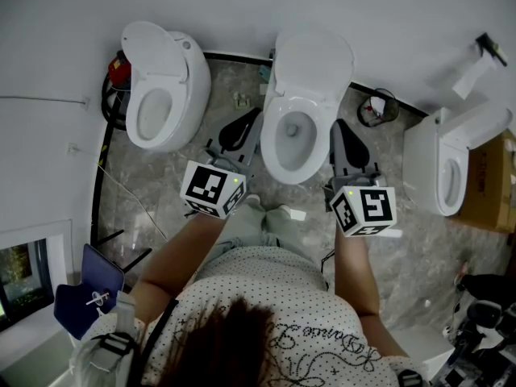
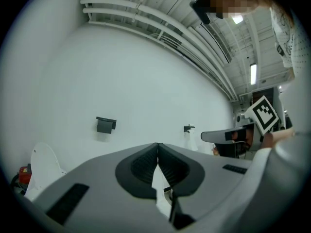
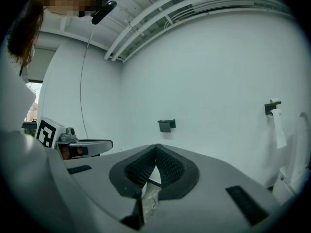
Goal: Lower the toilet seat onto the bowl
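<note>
Toilet seat tipped up against the far wall on the middle toilet, one of three toilets in a row. Left toilet and right toilet either side, red object tucked by the left one, cardboard box far right. Two grippers, left gripper and right gripper, flanking the middle toilet on its near side. Jaws on both pressed tight together, empty.

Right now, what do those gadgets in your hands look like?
Both the left gripper and right gripper are grey shells ending in black ribbed fingers, each carrying a white cube printed with black square markers. The person wears a white dotted top.
</note>
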A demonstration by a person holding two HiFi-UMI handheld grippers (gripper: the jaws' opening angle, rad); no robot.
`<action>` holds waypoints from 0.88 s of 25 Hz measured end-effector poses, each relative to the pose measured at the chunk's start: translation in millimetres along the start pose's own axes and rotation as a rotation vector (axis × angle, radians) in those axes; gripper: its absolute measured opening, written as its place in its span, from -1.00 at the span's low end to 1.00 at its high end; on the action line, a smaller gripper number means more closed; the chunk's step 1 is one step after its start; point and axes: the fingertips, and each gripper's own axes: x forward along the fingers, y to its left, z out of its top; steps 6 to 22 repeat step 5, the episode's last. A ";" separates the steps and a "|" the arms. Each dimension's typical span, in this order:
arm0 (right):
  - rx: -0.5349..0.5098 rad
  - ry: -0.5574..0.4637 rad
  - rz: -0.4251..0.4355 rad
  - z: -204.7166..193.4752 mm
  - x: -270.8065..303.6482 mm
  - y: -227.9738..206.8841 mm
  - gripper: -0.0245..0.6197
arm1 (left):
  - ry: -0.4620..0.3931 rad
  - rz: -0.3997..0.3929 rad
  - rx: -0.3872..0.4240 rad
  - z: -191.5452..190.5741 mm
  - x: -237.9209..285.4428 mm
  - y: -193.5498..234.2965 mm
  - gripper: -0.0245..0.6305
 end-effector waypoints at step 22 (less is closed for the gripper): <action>-0.003 -0.006 -0.003 5.6 -12.2 10.5 -0.89 | -0.007 0.001 0.002 7.0 -13.6 -4.8 -0.91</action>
